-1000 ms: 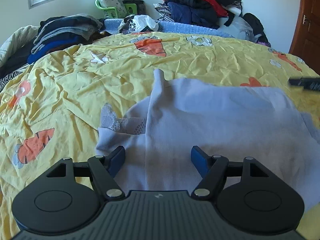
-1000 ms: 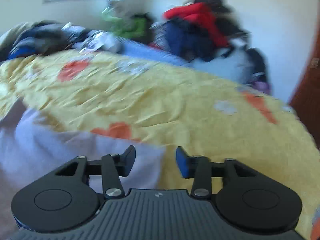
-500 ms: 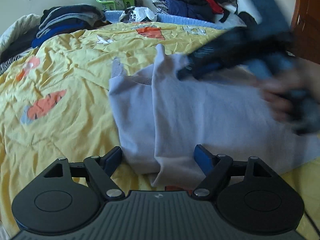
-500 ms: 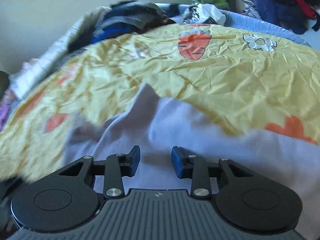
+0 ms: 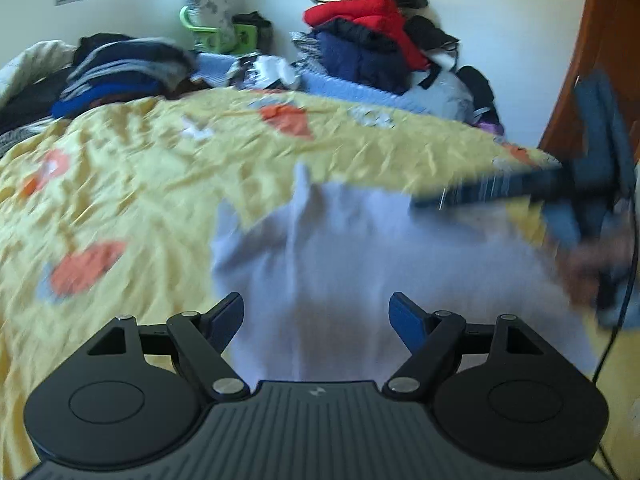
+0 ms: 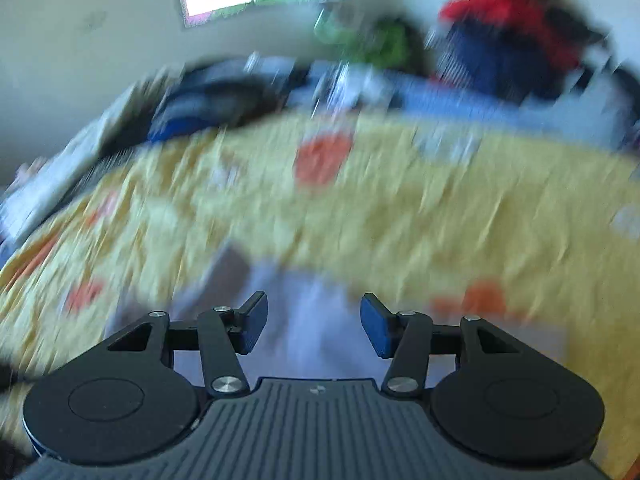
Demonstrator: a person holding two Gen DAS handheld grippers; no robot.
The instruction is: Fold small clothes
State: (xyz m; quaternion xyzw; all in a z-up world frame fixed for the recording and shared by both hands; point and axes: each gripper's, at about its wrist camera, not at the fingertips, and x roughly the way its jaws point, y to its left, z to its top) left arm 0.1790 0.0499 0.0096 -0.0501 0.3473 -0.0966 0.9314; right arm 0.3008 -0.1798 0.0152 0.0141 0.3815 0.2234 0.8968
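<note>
A pale lavender garment (image 5: 360, 260) lies partly folded on the yellow carrot-print bedspread (image 5: 140, 184), a narrow flap sticking up at its far edge. My left gripper (image 5: 316, 312) hovers over the garment's near part, open, nothing between its blue pads. My right gripper (image 5: 420, 202) reaches in from the right above the garment's far right side, blurred, held by a hand. In the right wrist view the right gripper (image 6: 314, 320) has its jaws opening, empty, with the garment (image 6: 296, 336) below them on the bedspread (image 6: 400, 220).
Along the far side of the bed lie a stack of dark folded clothes (image 5: 124, 68) and a red and navy heap (image 5: 368, 40). A green basket (image 5: 216, 36) stands by the wall. A wooden door (image 5: 600, 60) is at the right.
The right gripper swung off the garment's middle toward the right, and its jaws spread wider. The left gripper drew back and rose a little, still open. The garment stayed put.
</note>
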